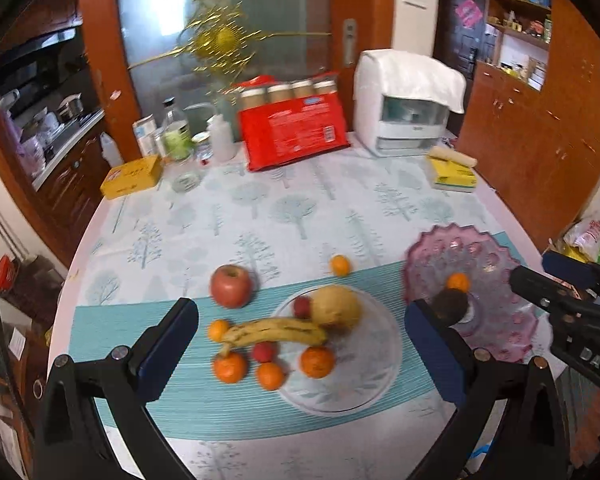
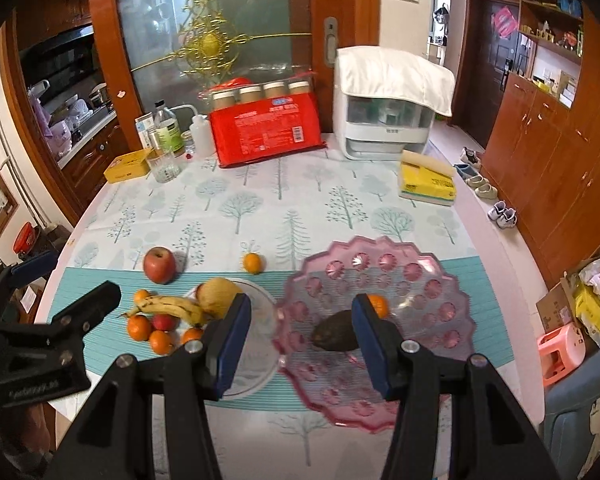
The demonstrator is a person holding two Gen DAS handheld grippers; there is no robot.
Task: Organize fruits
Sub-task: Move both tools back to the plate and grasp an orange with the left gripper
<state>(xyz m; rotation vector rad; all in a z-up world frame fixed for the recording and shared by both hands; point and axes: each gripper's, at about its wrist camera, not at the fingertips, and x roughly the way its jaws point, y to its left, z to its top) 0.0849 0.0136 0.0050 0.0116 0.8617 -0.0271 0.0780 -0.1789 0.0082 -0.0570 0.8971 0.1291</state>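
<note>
Left wrist view: the left gripper (image 1: 300,332) hangs above the table with its jaws spread wide and nothing between them. Below it sits the clear glass plate (image 1: 364,384), carrying a pear (image 1: 336,306), a banana (image 1: 276,332) lying over its left rim, and an orange (image 1: 317,361). Left of the plate lie more small oranges and a red apple (image 1: 231,285). Right of the plate stands the pink scalloped dish (image 1: 496,316), holding a dark avocado (image 1: 452,304) and a small orange (image 1: 458,282).

Right wrist view: the right gripper (image 2: 300,344) is parted and empty, above the gap between the plate and the pink dish. The avocado (image 2: 334,336) lies in the dish's middle, touching nothing of the gripper. A lone tangerine (image 2: 252,262) rests behind the plate.
</note>
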